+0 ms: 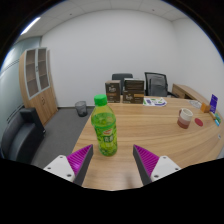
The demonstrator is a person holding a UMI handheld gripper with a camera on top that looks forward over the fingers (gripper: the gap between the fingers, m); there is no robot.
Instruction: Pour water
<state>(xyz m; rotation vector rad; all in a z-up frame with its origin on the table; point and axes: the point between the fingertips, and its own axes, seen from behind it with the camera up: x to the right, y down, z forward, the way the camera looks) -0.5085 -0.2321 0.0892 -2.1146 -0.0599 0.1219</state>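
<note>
Here, on the wooden counter [150,125], a green bottle [104,127] with a green cap, upright, just ahead of the claw [113,160] and slightly toward its left finger. Claw open, purple pads [146,160] spread wide with nothing between them. Farther along the counter to the right, a small cup [185,118]; beyond, dark boxes [124,91], office chairs [155,83], and a wooden cabinet [37,82] by the wall.

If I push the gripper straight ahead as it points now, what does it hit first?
Most likely the green bottle, standing on the table just ahead of the open gripper, slightly toward the left finger; depth is uncertain.
</note>
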